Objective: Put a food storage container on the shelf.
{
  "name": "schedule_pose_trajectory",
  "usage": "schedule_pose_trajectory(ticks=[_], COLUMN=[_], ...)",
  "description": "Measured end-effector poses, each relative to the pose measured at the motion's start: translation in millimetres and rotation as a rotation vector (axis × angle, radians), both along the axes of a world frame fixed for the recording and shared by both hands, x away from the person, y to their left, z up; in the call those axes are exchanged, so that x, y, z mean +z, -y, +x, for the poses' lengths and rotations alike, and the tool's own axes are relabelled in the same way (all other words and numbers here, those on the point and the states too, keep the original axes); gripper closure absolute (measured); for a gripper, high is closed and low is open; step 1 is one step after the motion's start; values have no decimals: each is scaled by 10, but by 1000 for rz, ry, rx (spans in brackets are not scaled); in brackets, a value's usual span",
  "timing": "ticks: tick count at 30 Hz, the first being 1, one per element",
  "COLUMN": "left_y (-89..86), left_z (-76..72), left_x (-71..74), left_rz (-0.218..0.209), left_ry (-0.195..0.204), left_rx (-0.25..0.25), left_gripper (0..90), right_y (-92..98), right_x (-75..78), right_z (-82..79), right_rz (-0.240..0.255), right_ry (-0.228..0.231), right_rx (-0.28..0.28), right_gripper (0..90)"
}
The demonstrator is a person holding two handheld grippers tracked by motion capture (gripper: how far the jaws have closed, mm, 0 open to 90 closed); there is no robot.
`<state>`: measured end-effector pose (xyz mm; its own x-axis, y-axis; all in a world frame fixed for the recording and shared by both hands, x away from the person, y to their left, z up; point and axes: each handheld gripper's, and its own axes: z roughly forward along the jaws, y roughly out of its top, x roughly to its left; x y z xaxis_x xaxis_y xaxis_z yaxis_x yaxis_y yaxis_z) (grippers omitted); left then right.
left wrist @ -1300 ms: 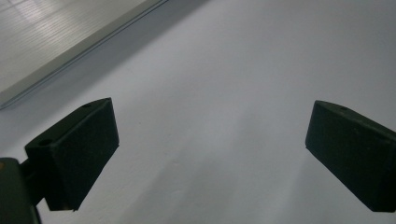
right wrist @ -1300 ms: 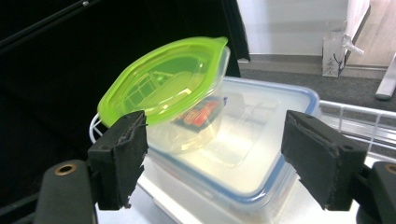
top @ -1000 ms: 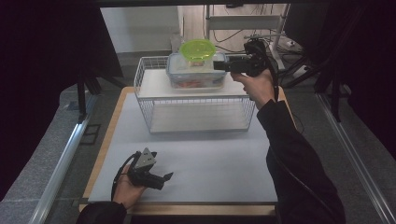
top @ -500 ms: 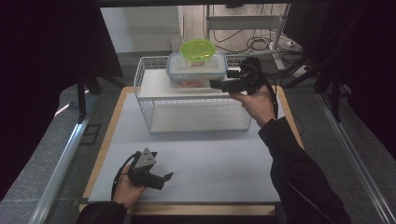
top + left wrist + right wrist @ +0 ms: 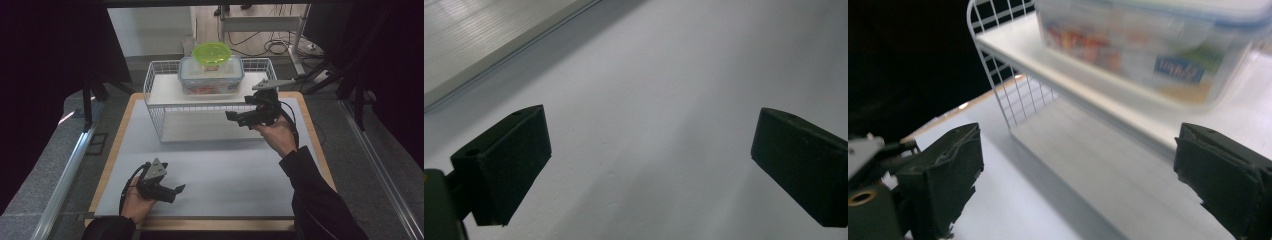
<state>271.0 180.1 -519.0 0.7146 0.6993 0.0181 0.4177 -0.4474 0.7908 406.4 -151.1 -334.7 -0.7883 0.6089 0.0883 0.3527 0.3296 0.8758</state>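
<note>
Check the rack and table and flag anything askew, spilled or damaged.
Nothing stands out. The clear container sits flat on the wire rack's upper shelf with the green bowl resting on its lid. The table shows no spill. Both grippers, left and right, are open and hold nothing.

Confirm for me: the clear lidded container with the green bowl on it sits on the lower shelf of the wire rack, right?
Not quite. The clear lidded container with the green bowl on it sits on the upper shelf of the wire rack, as the high view shows.
</note>
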Motion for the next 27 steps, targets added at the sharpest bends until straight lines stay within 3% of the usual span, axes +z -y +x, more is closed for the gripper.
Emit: schedule_pose_trajectory(ticks=[13,22,27], left_y=[5,11,10], left_z=[0,1,1], left_x=[-2,-8,-7], left_rz=[-1,-2,4], left_ry=[-2,-4,-2], left_rx=[0,4,2], left_gripper=[27,27,27], right_y=[172,342,441], right_x=[-490,-821,-979], right_z=[-291,-498,-589], right_rz=[-56,-96,-92], right_ry=[-1,11,21], right_rx=[4,-31,-52], right_gripper=[36,8,0])
